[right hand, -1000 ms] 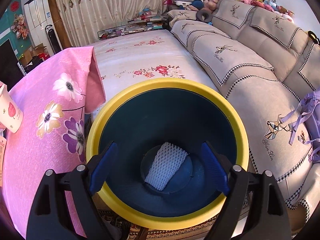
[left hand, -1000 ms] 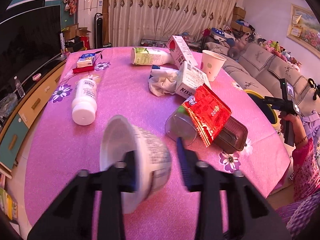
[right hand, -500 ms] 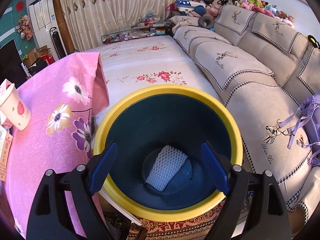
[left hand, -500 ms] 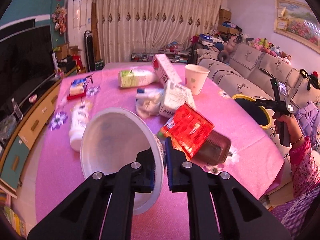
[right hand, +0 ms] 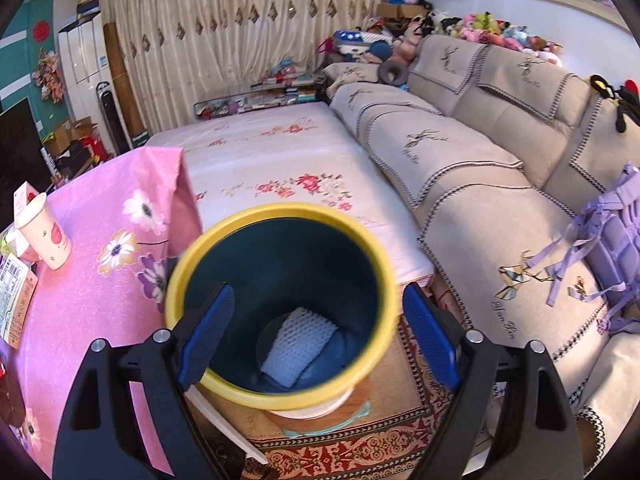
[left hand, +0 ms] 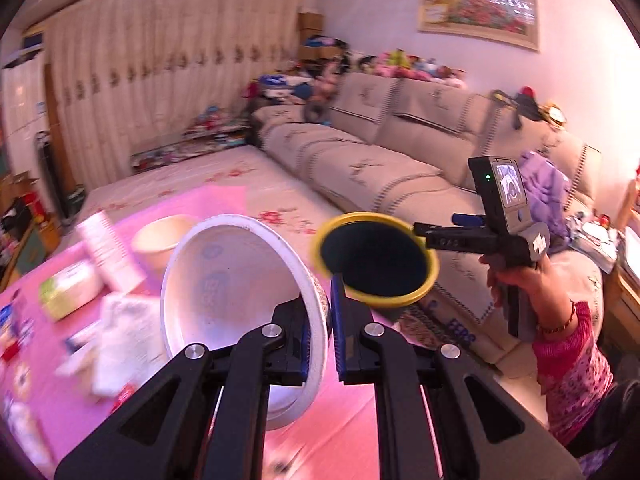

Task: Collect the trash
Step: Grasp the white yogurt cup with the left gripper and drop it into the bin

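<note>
**Bowl Held Aloft, Bin Waiting Below**

The left gripper (left hand: 330, 336) is pinching the rim of a white paper bowl (left hand: 236, 292) between its narrow-set fingers (left hand: 338, 332), carrying it tilted above the pink desk (left hand: 60, 412). The bowl's open mouth is facing the camera. Just beyond it, the yellow-rimmed bin (left hand: 376, 260) is standing beside the desk, near the sofa (left hand: 360, 160). The right gripper (right hand: 318, 332) is hovering over that bin (right hand: 280, 304), its fingers (right hand: 430, 336) spread wide and gripping nothing. A white foam net (right hand: 298, 346) is lying at the bin's bottom. A paper cup (right hand: 46, 236) is standing upright on the desk.
</note>
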Action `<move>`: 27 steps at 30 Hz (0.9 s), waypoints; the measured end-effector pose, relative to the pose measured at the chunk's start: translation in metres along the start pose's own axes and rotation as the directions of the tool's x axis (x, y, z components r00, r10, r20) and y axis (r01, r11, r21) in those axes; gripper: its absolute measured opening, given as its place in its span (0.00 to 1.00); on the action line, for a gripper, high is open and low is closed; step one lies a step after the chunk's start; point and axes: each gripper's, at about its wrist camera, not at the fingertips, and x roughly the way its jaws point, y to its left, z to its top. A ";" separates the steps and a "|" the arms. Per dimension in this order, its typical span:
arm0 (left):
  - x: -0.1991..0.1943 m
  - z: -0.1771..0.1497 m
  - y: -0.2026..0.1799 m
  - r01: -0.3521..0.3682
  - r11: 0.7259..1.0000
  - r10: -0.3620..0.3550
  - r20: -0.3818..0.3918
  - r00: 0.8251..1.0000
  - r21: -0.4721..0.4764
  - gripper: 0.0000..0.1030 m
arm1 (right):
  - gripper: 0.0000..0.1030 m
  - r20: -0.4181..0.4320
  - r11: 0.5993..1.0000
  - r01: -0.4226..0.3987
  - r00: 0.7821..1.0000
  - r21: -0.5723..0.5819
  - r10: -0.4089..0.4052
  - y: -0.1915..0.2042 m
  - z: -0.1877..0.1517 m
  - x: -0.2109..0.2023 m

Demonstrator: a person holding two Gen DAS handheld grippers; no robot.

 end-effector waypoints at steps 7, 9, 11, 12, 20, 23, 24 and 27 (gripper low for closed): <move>0.118 0.040 -0.045 0.126 0.991 -0.122 -0.121 0.985 0.031 0.10 | 0.80 0.006 0.998 0.024 1.000 0.053 -0.024 -0.046 -0.005 -0.008; 0.150 0.044 -0.051 0.121 0.992 -0.114 -0.152 0.982 0.038 0.10 | 0.80 0.006 0.997 0.027 1.000 0.072 -0.027 -0.057 -0.007 -0.007; 0.180 0.047 -0.060 0.119 0.992 -0.109 -0.183 0.977 0.041 0.10 | 0.80 -0.001 0.995 0.030 1.000 0.093 -0.030 -0.068 -0.011 -0.005; 0.194 0.048 -0.063 0.118 0.992 -0.107 -0.202 0.973 0.041 0.10 | 0.80 -0.006 0.994 0.031 1.000 0.103 -0.030 -0.073 -0.012 -0.004; 0.296 0.036 -0.084 0.102 0.995 -0.090 -0.360 0.929 0.015 0.10 | 0.80 -0.042 0.989 0.041 0.999 0.139 -0.036 -0.094 -0.025 0.011; 0.306 0.028 -0.085 0.089 0.996 -0.076 -0.383 0.921 0.017 0.14 | 0.80 -0.046 0.988 0.044 0.998 0.149 -0.037 -0.098 -0.029 0.014; 0.308 0.028 -0.084 0.090 0.996 -0.078 -0.384 0.920 0.013 0.14 | 0.80 -0.046 0.987 0.045 0.998 0.151 -0.039 -0.099 -0.030 0.014; 0.301 0.027 -0.082 0.078 0.997 -0.067 -0.362 0.930 0.014 0.27 | 0.80 -0.051 0.986 0.049 0.998 0.157 -0.042 -0.102 -0.033 0.015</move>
